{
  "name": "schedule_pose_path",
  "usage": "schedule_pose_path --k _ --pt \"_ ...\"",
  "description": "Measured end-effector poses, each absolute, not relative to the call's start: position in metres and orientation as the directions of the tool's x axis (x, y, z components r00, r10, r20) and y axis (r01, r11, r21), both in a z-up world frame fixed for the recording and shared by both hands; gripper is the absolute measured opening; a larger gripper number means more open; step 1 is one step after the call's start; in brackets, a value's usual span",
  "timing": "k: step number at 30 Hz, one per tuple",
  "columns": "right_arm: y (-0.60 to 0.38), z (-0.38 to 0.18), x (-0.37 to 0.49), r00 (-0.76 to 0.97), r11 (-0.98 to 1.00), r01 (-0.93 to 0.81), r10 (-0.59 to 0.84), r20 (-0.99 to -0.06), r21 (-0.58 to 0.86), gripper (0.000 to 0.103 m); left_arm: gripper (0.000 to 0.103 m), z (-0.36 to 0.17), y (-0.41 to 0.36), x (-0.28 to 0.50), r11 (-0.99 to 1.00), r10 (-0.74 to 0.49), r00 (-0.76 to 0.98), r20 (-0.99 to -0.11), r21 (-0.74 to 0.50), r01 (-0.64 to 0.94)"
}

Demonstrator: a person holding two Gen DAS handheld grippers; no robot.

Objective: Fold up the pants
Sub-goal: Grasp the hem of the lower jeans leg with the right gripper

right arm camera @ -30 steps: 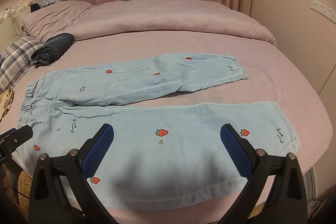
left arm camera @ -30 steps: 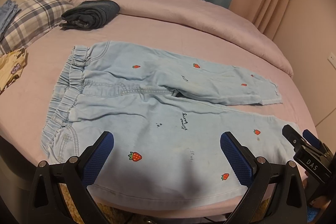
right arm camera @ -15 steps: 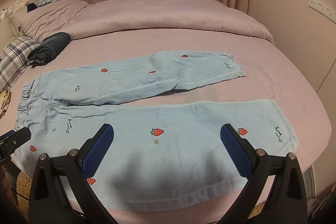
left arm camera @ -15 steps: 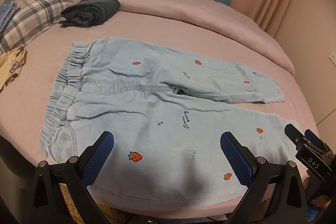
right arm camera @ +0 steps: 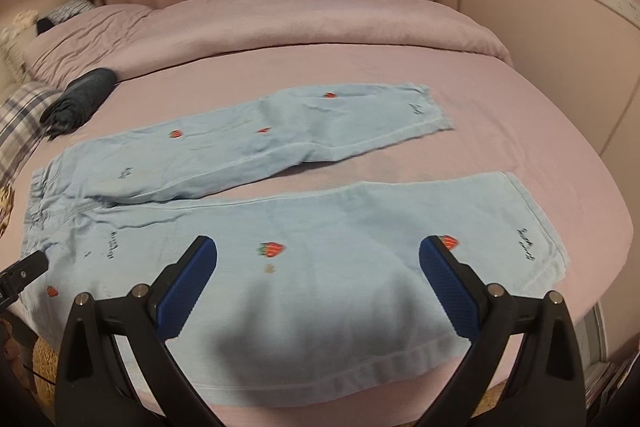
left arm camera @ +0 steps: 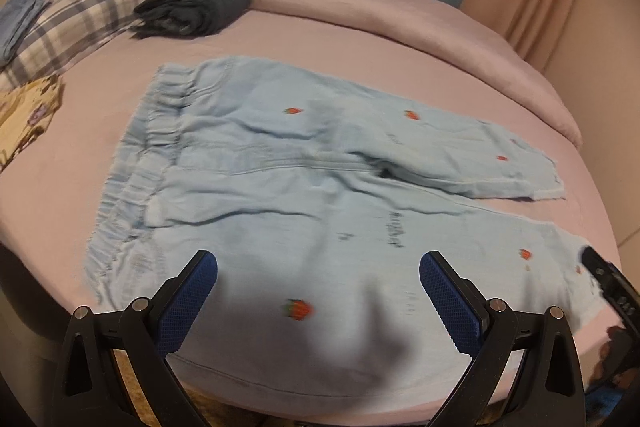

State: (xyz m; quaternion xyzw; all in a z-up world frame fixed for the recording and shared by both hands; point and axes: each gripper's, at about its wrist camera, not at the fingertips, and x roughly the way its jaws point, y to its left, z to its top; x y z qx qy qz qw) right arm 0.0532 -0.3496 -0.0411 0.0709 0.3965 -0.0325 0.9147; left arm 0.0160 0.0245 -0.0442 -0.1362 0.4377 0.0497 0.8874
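Light-blue denim pants w/ strawberry print [left arm camera: 304, 195] lie flat on the pink bed sheet [right arm camera: 500, 115], waistband left, cuffs right, legs splayed apart in a V. Nothing folded yet.

My left gripper [left arm camera: 318, 293] hovers over the near leg by the waist end, jaws wide apart, empty. Right gripper [right arm camera: 318, 277] hangs over the same leg toward the cuff, also spread, holding nothing.

Step in hand, I reckon: grab near leg & lay it over far leg. To do it well: pinch the near edge at both ends, one layer-pair each, lift level, carry far together so seams line up. Frames blurry, so fine creases unclear.

Folded dark-grey garment [left arm camera: 192, 9] sits far left, well clear.
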Motion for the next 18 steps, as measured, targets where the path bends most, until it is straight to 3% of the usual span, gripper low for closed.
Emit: schedule_pose_path --k 10,14,18 --pt "-0.493 -0.083 0.026 0.528 0.836 0.539 -0.237 -0.816 0.106 0.1 0.102 -0.067 0.105 0.009 0.894 0.123 0.544 -0.83 -0.145 -0.424" --pt "-0.535 -0.11 0.021 0.485 0.768 0.617 -0.2 -0.851 0.171 0.093 0.101 -0.078 0.108 0.01 0.898 0.113 0.541 -0.833 -0.147 -0.414" --pt "-0.544 -0.127 0.029 0.53 0.766 0.592 -0.136 -0.837 0.251 0.065 0.097 -0.081 0.103 0.01 0.911 0.146 0.531 -0.834 -0.096 -0.401"
